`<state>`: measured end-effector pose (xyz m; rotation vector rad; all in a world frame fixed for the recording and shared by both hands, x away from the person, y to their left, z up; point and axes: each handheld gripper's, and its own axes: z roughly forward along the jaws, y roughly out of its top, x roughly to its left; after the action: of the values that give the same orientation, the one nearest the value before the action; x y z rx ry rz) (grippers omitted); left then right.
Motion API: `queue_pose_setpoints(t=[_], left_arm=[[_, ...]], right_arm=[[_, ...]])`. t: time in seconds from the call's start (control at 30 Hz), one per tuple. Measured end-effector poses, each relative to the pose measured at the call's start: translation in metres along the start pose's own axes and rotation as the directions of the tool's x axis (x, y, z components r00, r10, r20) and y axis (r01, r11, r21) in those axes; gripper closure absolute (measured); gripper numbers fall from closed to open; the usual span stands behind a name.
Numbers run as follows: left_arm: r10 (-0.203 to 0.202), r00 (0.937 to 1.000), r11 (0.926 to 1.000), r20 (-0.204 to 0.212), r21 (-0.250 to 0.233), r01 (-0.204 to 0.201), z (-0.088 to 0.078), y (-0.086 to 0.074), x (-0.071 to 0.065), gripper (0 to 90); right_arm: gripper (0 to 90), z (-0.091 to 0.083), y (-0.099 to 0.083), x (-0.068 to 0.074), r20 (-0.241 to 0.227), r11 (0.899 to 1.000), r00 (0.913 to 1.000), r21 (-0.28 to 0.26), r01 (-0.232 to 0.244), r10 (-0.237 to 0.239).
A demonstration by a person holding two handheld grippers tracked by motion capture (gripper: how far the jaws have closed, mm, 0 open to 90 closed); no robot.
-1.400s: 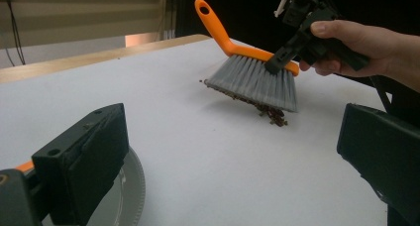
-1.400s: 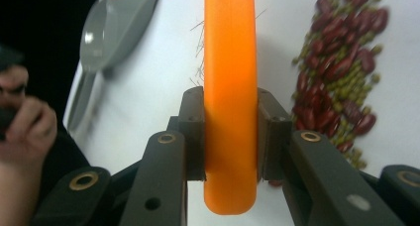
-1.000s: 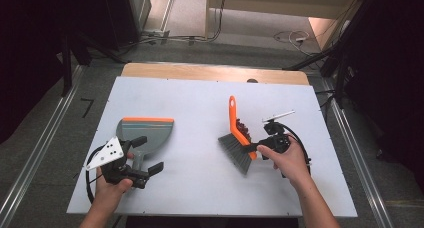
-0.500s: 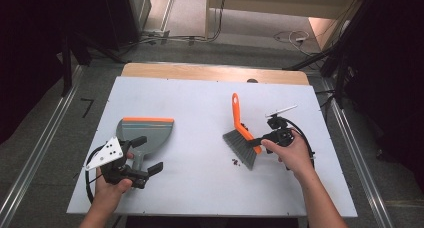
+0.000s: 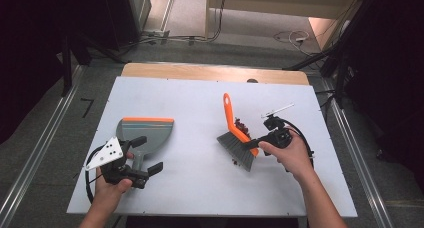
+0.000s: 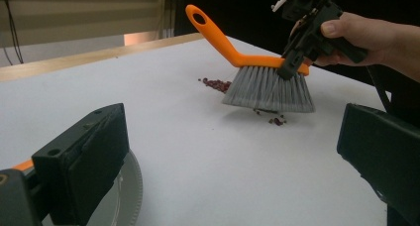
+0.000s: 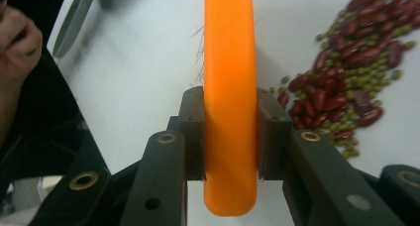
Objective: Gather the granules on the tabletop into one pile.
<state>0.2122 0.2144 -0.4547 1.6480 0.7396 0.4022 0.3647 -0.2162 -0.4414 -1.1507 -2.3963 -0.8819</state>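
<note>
An orange-handled brush (image 5: pixel 234 133) with grey bristles stands on the white table (image 5: pixel 200 108), right of centre. My right gripper (image 5: pixel 252 144) is shut on its orange back (image 7: pixel 230 87), as the left gripper view also shows (image 6: pixel 294 62). A pile of red and green beans (image 5: pixel 241 124) lies just beyond the bristles, spread out to the right in the right gripper view (image 7: pixel 346 77). A few stray beans (image 6: pixel 276 120) lie in front of the bristles. A grey dustpan (image 5: pixel 147 130) with an orange rim sits front left. My left gripper (image 5: pixel 146 154) is open around its handle.
The table's wooden far edge (image 5: pixel 215 73) borders a floor with cables (image 5: pixel 290 38). Metal rails (image 5: pixel 35 153) run along both sides. Bare white surface lies between the dustpan and the brush.
The brush drifted slightly right and its handle tip swung left, uncovering beans beyond the bristles. The left gripper and dustpan stayed put.
</note>
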Motion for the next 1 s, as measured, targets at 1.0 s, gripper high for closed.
queue_pose_setpoints(t=[1.0], left_arm=[[0.002, 1.0000, 1.0000, -0.001, -0.001, -0.002, -0.001, 0.000, -0.001, 0.0]], right_arm=[[68.2, 0.002, 0.022, -0.038, 0.036, 0.998, 0.9979, 0.042, 0.052, -0.053]])
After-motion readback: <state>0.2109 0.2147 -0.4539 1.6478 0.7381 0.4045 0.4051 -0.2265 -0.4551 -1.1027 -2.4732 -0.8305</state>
